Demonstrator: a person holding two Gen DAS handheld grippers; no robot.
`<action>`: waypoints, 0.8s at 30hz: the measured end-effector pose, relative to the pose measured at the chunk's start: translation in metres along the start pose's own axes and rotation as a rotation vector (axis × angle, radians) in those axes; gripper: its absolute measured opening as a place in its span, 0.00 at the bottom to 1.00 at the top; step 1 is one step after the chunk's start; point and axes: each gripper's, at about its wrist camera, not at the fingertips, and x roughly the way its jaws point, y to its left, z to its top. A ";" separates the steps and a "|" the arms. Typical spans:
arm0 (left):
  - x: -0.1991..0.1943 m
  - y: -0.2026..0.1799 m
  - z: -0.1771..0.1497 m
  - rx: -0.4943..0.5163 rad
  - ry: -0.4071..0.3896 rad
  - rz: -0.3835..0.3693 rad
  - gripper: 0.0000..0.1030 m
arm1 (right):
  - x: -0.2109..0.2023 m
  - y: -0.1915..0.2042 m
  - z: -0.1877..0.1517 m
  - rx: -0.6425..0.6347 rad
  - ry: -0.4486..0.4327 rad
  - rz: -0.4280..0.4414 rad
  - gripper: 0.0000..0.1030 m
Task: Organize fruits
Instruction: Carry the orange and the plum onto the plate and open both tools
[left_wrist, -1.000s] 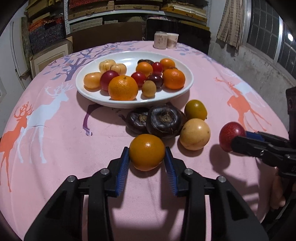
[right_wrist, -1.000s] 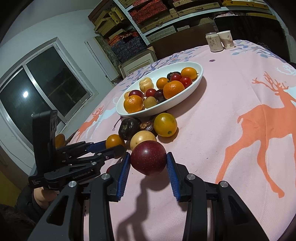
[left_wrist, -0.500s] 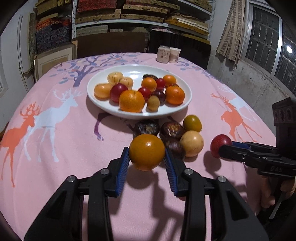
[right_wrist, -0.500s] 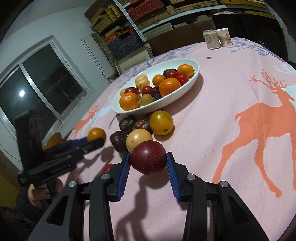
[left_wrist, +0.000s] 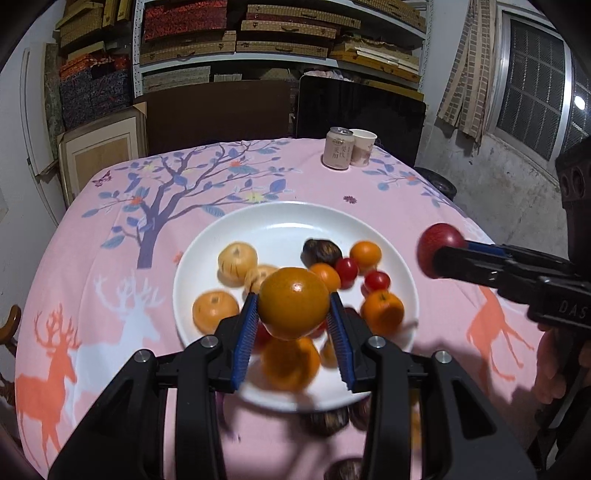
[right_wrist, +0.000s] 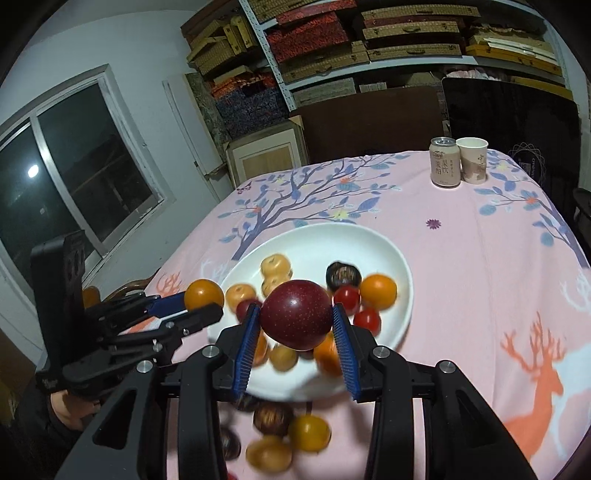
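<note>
My left gripper (left_wrist: 293, 319) is shut on an orange (left_wrist: 293, 302) and holds it in the air above the near part of the white plate (left_wrist: 288, 225). My right gripper (right_wrist: 295, 325) is shut on a dark red plum (right_wrist: 297, 319), also raised over the plate (right_wrist: 332, 240). The plate holds several oranges, pale fruits, small red fruits and a dark fruit. In the left wrist view the plum (left_wrist: 437, 243) shows at the right; in the right wrist view the orange (right_wrist: 204, 294) shows at the left.
Loose fruits, dark and yellow (right_wrist: 308, 432), lie on the pink deer-print tablecloth (right_wrist: 480, 258) in front of the plate. A can (right_wrist: 445, 161) and a paper cup (right_wrist: 472, 160) stand at the far edge. Shelves and boxes stand behind the table.
Both grippers have risen from the tablecloth and moved forward with their fruits, from in front of the loose fruits to above the plate.
</note>
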 end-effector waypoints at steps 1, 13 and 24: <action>0.010 0.001 0.007 -0.005 0.011 0.000 0.36 | 0.012 -0.003 0.006 0.006 0.012 -0.012 0.39; 0.068 0.023 0.023 -0.067 0.066 0.007 0.67 | 0.062 -0.023 0.027 0.033 0.023 -0.038 0.49; -0.015 0.014 -0.036 -0.031 0.023 -0.018 0.77 | -0.018 -0.011 -0.030 0.036 -0.014 0.004 0.50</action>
